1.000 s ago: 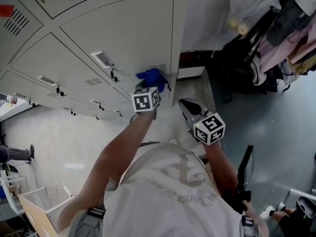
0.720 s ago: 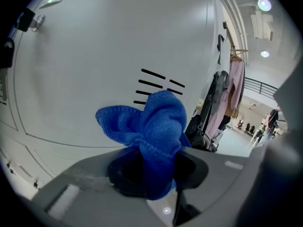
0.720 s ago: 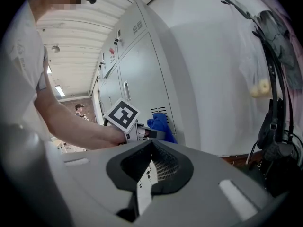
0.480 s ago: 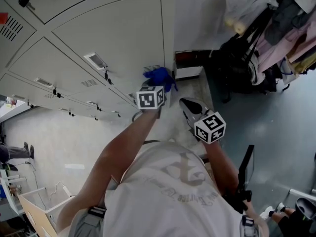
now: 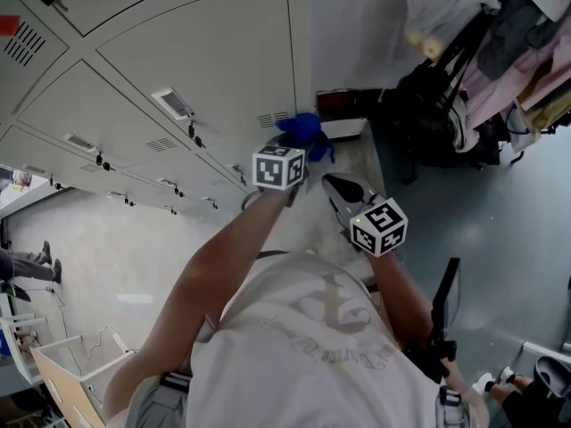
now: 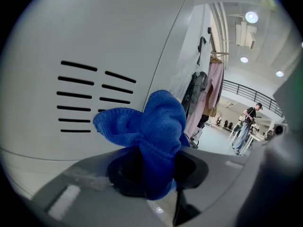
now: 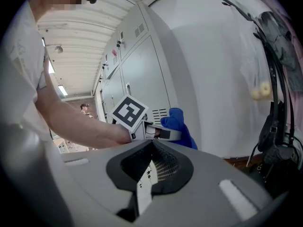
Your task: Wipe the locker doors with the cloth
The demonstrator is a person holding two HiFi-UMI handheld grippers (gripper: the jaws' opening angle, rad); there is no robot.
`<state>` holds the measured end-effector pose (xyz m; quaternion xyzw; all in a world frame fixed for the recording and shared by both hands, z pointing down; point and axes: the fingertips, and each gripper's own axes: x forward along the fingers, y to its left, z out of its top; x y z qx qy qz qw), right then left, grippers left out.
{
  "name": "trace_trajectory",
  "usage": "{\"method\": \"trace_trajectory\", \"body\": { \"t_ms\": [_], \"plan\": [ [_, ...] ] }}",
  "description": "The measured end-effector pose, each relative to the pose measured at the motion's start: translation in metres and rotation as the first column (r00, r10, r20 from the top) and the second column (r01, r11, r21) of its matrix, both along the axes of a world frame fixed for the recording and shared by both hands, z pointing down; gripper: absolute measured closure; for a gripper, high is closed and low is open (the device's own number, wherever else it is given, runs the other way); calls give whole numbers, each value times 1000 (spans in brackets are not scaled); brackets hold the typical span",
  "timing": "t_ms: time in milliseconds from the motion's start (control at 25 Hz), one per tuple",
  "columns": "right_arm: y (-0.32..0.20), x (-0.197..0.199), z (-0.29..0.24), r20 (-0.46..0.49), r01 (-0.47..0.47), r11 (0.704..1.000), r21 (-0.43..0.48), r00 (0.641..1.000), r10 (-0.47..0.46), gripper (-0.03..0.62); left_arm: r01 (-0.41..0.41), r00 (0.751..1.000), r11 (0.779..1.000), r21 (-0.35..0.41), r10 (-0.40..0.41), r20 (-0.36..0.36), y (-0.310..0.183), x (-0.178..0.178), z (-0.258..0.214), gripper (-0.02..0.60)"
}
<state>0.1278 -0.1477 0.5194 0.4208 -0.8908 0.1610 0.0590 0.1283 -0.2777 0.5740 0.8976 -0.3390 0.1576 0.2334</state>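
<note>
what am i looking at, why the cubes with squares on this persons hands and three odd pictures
No robot here: a person holds a two-jaw tool, a hand-held gripper, in each hand; the marker cubes are part of them. The head view looks down from the person's head at grey locker doors. The other two pictures come from a camera riding on each gripper. The left hand-held gripper is clamped on a blue cloth, held up to a door by its vent slots. The right hand-held gripper is shut and empty. Clothes hang to the right.
</note>
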Motion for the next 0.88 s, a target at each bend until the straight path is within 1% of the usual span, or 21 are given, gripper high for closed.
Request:
{"method": "trace_trajectory", "body": {
  "t_ms": [120, 280, 520, 600, 640, 760, 880],
  "plan": [
    [1, -2, -1, -2, 8, 1000, 6, 1000, -8, 586, -17, 1000, 999, 40, 18, -20, 9, -3, -8, 457],
    [0, -7, 0, -11, 20, 1000, 10, 1000, -20, 588, -58, 996, 990, 129, 67, -63, 30, -14, -23, 457],
    [3, -30, -14, -23, 66, 997, 52, 998, -64, 586, -59, 994, 975, 213, 77, -79, 57, -56, -37, 457],
    [0, -41, -17, -33, 72, 995, 73, 997, -70, 586, -49, 995, 969, 241, 68, -73, 61, -79, -40, 457],
    [-5, -50, -19, -34, 83, 993, 85, 996, -80, 586, -34, 997, 965, 259, 53, -63, 60, -96, -43, 457],
    [-16, -80, -24, -47, 128, 986, 109, 991, -124, 586, 25, 999, 949, 313, -17, -29, 59, -150, -62, 457],
    [-6, -95, -31, -59, 139, 986, 89, 989, -134, 586, 68, 998, 951, 303, -61, -33, 71, -187, -63, 457]
  ]
}}
